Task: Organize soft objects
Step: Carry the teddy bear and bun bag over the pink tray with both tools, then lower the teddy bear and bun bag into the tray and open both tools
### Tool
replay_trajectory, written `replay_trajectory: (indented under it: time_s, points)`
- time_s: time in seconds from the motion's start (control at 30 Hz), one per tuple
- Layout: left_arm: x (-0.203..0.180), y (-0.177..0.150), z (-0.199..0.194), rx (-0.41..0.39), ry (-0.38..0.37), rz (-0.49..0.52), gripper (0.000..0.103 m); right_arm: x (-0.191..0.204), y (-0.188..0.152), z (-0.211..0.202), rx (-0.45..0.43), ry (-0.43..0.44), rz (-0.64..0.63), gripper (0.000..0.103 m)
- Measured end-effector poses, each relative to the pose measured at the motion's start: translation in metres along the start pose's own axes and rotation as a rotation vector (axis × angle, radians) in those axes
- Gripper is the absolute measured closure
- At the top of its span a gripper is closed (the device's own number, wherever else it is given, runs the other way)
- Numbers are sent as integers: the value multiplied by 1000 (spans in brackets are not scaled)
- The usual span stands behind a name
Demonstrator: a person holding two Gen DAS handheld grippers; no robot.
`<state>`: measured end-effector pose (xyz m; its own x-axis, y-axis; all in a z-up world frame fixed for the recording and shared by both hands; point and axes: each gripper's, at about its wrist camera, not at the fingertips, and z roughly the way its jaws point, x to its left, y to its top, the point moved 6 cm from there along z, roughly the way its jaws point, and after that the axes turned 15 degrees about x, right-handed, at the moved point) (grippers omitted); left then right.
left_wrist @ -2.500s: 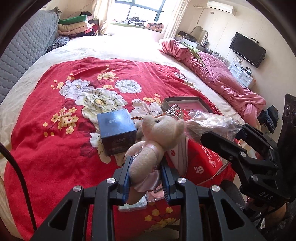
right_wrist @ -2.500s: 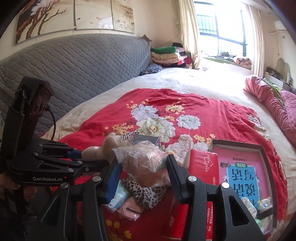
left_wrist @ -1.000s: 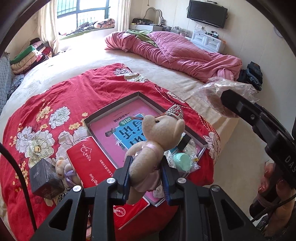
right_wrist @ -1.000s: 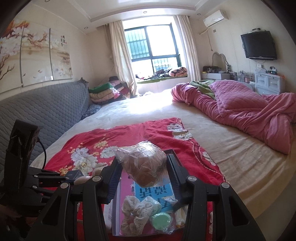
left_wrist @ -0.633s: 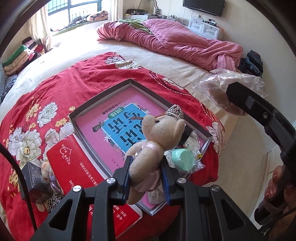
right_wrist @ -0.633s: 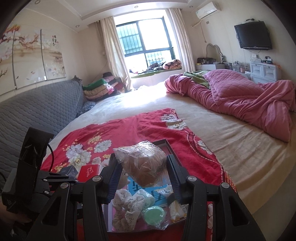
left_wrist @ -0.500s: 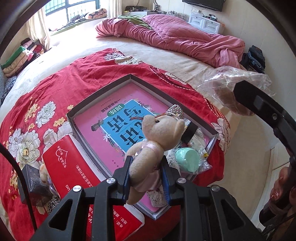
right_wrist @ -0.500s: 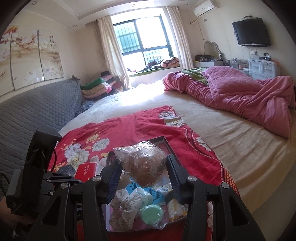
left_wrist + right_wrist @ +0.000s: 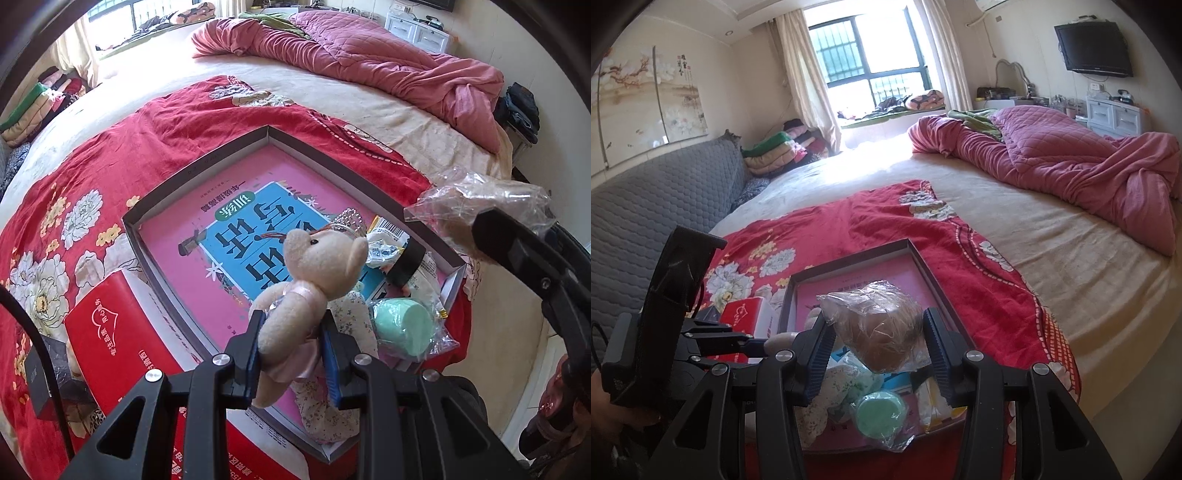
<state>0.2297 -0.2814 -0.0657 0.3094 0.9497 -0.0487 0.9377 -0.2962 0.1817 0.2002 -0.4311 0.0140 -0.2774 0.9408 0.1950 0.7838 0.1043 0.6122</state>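
Observation:
My left gripper point(image 9: 291, 341) is shut on a cream teddy bear point(image 9: 314, 273) in a pink dress and holds it above the near end of a shallow grey box point(image 9: 199, 173). The box has a pink and blue book lining its bottom. My right gripper point(image 9: 877, 345) is shut on a brown soft item in a clear plastic bag point(image 9: 882, 325), above the same box point(image 9: 923, 266). The bagged item also shows at the right of the left wrist view point(image 9: 480, 206). Inside the box's near end lie a floral cloth item point(image 9: 325, 406) and a mint green round thing in plastic point(image 9: 402, 326).
The box sits on a red floral blanket point(image 9: 184, 122) on a wide bed. A red tissue pack point(image 9: 114, 339) and a dark small box point(image 9: 40, 380) lie left of the grey box. A pink quilt point(image 9: 1071, 166) is heaped at the far right. A grey headboard point(image 9: 646, 206) lies left.
Both grippers have swung from the left part of the blanket over to the grey box and come lower over it. Each still holds its soft item.

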Motion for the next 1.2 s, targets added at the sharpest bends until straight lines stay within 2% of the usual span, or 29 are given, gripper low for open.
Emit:
replay_trajectory:
  time_s: [0.43, 0.83, 1.2]
  points:
    - [6, -6, 8, 6, -29, 3, 74, 3, -6, 43, 88, 11, -23, 53]
    - [9, -8, 10, 13, -31, 9, 74, 6, -14, 74, 162, -25, -79, 53]
    - [13, -9, 10, 18, -43, 0, 74, 11, -24, 84, 201, 69, -83, 52]
